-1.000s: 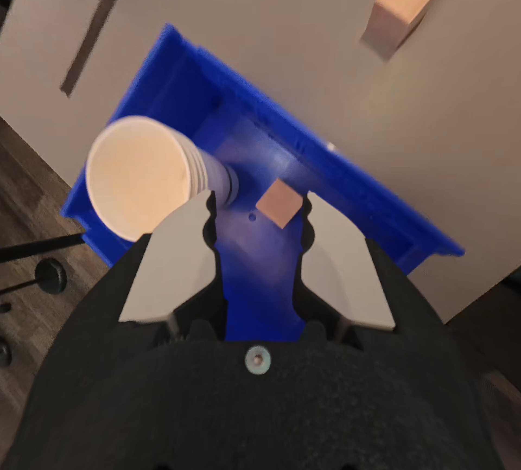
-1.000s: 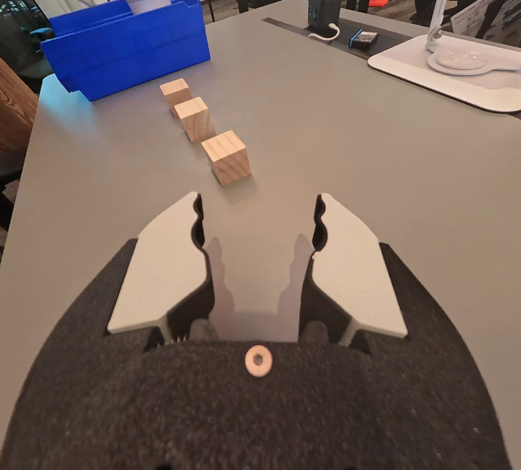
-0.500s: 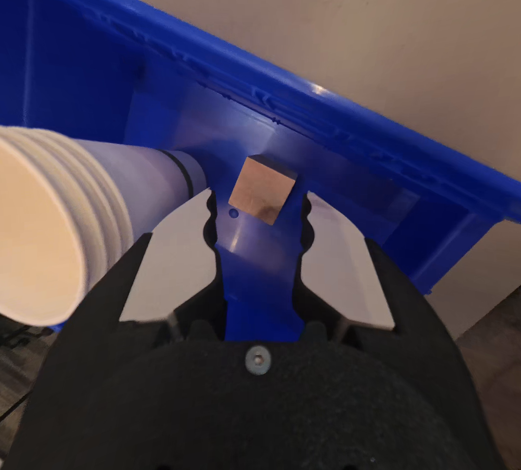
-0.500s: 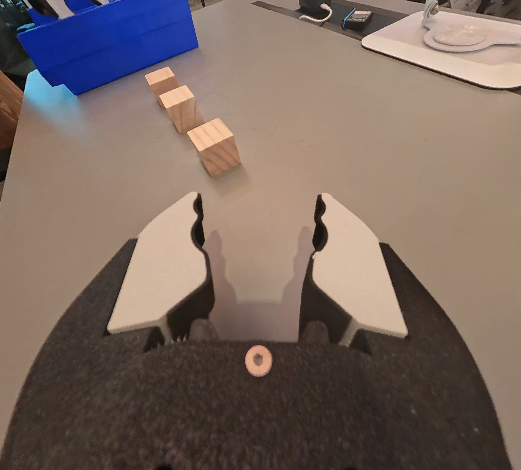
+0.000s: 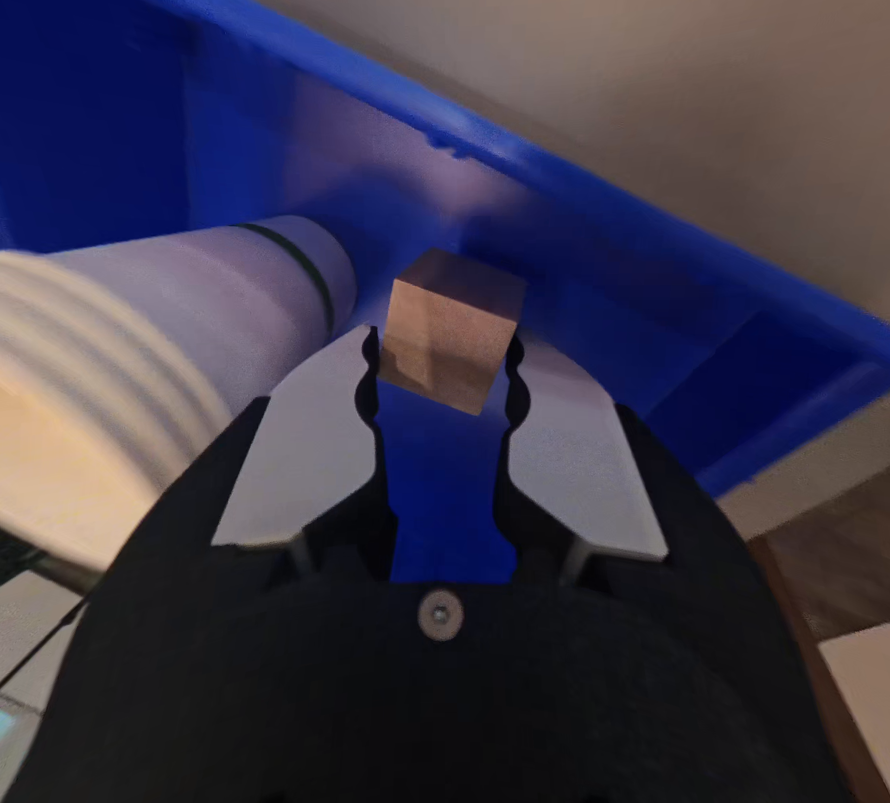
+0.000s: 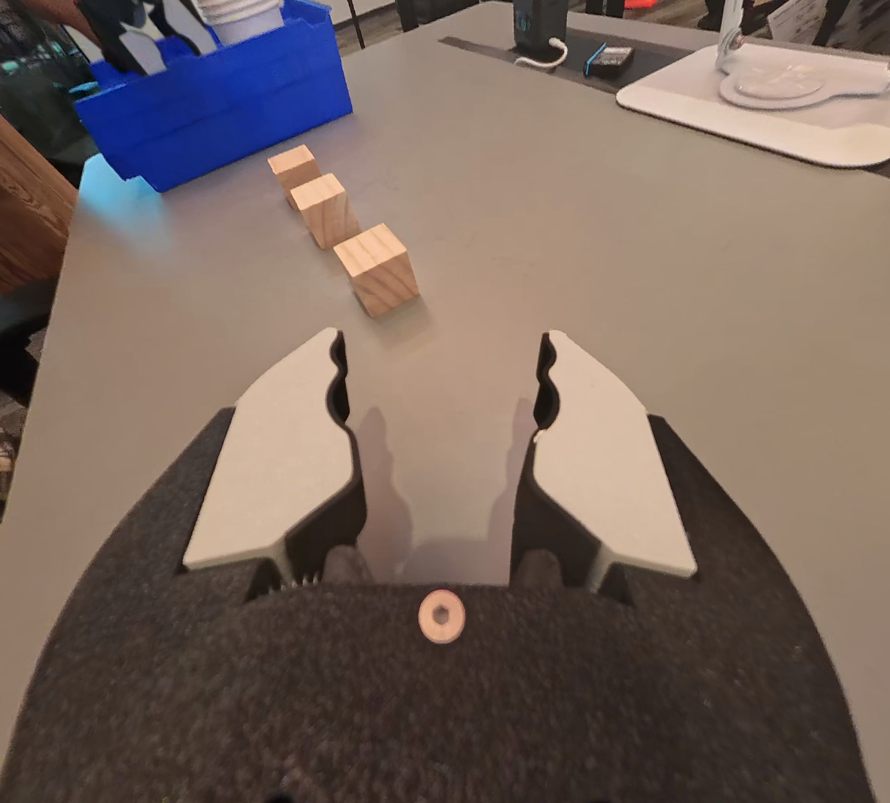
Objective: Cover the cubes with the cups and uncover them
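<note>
We reach our left gripper point(image 5: 443, 342) down into the blue bin point(image 5: 626, 212). Its two fingers are spread apart, and a wooden cube point(image 5: 448, 332) sits on the bin floor right at the tips, between them. We cannot tell if the fingers touch it; this view is blurry. A stack of white paper cups point(image 5: 183, 308) stands just beside the cube on the left, close to the left finger, so there is little room on that side. The long bin wall runs close behind the cube. To the right of the cube the bin floor is bare.

Our right gripper point(image 6: 443, 337) hangs low over the gray table point(image 6: 578, 250) with its fingers wide apart and nothing between them. There is lots of open table to its right.

Only the right wrist view shows three more wooden cubes in a row on the table: the near cube point(image 6: 378, 269), the middle cube point(image 6: 325, 209) and the far cube point(image 6: 294, 166). The row runs from in front of the right gripper toward the bin. This view shows the stack of cups standing upright in the bin, open end up. Only the left wrist view shows the cube inside the bin.

The table's left edge is close to the bin. A white pad point(image 6: 770, 115) lies far off to the right.
</note>
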